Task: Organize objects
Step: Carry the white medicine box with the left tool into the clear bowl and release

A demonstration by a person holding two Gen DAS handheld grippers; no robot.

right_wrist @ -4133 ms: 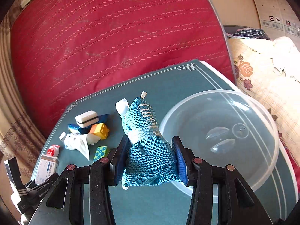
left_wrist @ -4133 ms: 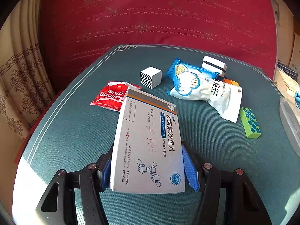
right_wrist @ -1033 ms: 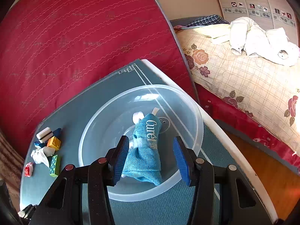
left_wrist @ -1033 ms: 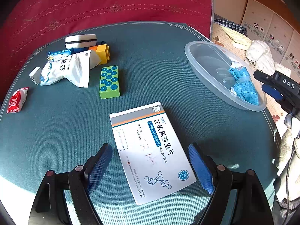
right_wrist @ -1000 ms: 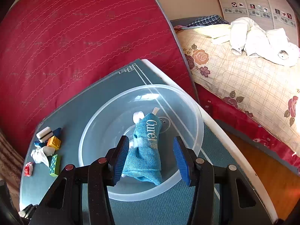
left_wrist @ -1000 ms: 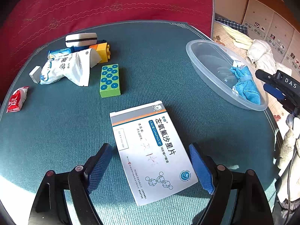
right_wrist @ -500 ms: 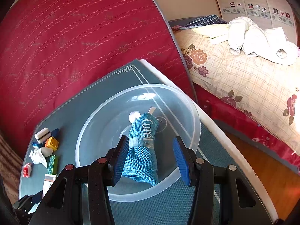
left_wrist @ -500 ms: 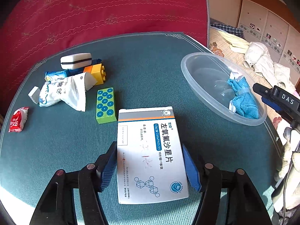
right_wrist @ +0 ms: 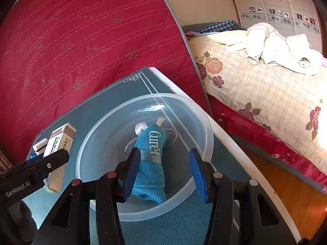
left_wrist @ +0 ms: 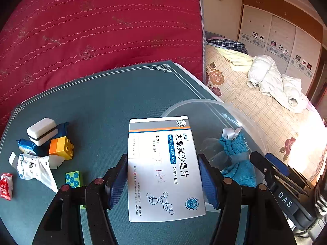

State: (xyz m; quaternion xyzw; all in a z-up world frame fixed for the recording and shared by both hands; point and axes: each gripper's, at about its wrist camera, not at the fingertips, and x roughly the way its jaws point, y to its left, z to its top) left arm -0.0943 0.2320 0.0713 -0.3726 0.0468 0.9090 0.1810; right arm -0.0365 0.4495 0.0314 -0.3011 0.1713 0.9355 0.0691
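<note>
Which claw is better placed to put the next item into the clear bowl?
Left. The left claw is shut on the medicine box beside the bowl. The right claw stands open over the teal pouch lying inside, holding nothing.

left gripper (left_wrist: 162, 180) clamping medicine box (left_wrist: 162, 169) — beside bowl (left_wrist: 241, 110)

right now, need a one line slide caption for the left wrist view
Left gripper shut on a white medicine box, held above the teal table beside a clear bowl holding a blue pouch.

the medicine box (left_wrist: 163, 169) hides most of the green block (left_wrist: 74, 178) and part of the bowl (left_wrist: 251, 122), seemingly its near rim.
</note>
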